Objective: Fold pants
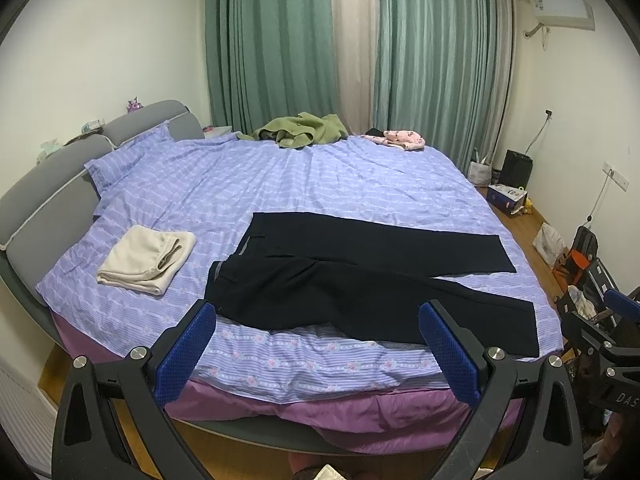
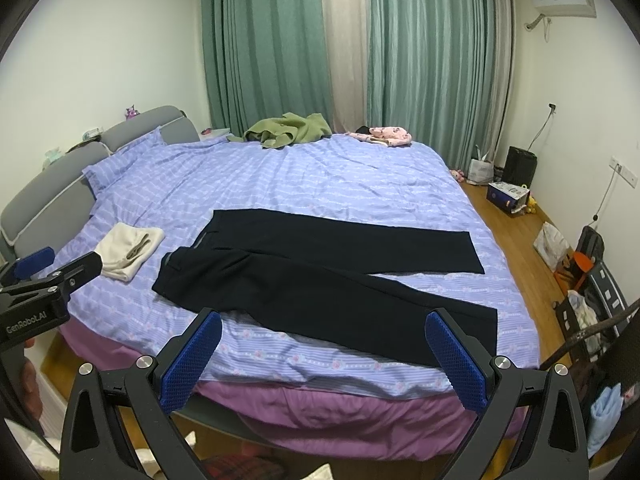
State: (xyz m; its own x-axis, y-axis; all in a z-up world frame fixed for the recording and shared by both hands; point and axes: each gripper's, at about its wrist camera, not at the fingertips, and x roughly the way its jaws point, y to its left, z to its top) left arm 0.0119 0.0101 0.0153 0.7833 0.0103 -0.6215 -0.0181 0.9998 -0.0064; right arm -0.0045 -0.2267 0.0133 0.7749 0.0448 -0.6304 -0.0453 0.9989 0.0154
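We hold both grippers in the air off the near edge of the bed (image 1: 280,184), and neither one touches anything. The left gripper (image 1: 316,344) has its blue fingers (image 1: 186,354) spread wide apart with nothing between them. The right gripper (image 2: 324,350) is spread just as wide and is empty too.

The pants (image 1: 360,272) lie flat and unfolded on the near half of the bed, on its striped lilac cover. Their waistband points toward the headboard (image 1: 44,200) and their two legs run away from it, splayed a little so a strip of cover shows between the cuffs. The nearer leg ends close to the bed's near edge.

Between the pants and the headboard rests a folded cream cloth (image 1: 146,258), just beside the waistband but apart from it. At the far side of the bed we see a crumpled green garment (image 1: 302,130) and, near it, a pink patterned garment (image 1: 402,138). Green curtains (image 1: 272,48) hang behind the bed. From the right wrist view the left gripper shows at the bed's headboard end, beside the cream cloth.
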